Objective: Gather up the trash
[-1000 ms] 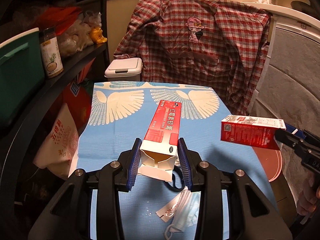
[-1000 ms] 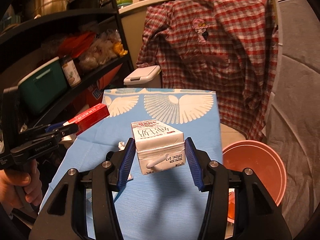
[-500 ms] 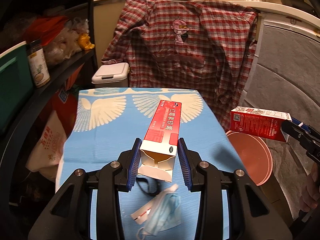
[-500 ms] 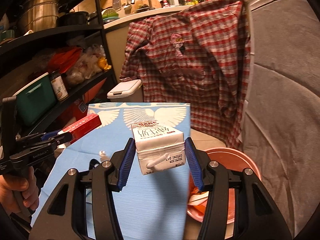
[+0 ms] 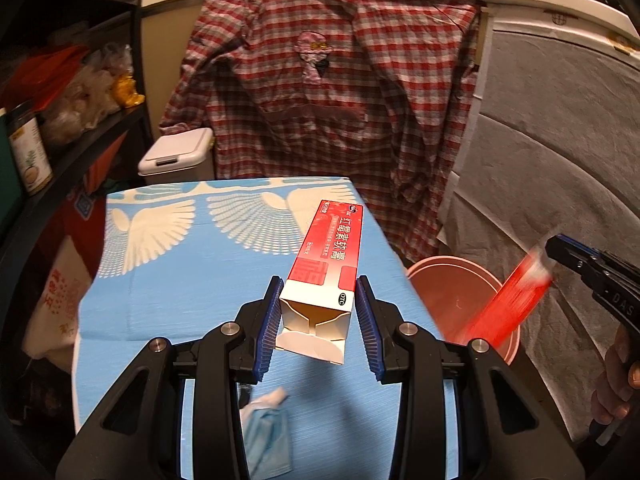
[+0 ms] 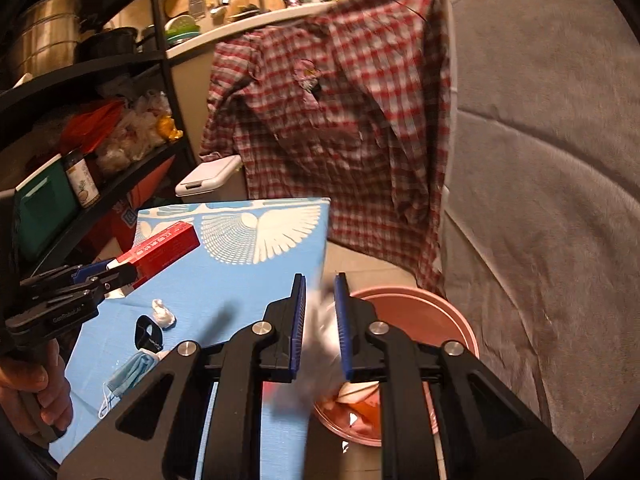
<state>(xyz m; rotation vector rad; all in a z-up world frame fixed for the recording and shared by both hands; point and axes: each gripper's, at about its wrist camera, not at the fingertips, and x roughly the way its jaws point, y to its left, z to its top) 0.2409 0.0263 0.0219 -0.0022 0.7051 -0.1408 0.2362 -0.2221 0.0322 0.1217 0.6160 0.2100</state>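
Beside blue-clothed table (image 6: 248, 280), pink bin (image 6: 460, 322) with scraps; right hand-held gripper (image 6: 320, 320) spread around blurred carton (image 5: 508, 304), left hand-held gripper (image 5: 318, 320) pinching red box (image 5: 328, 256).

red ointment box (image 5: 330, 273): open-ended, held above table | milk carton (image 5: 505, 304): blurred, tilted over pink bin (image 5: 452, 280)

Between my left jaws, the red box (image 5: 332, 256) reads "红霉素软膏" and "OTC". Right of them, my other gripper's body (image 5: 612, 300) shows "DAS".
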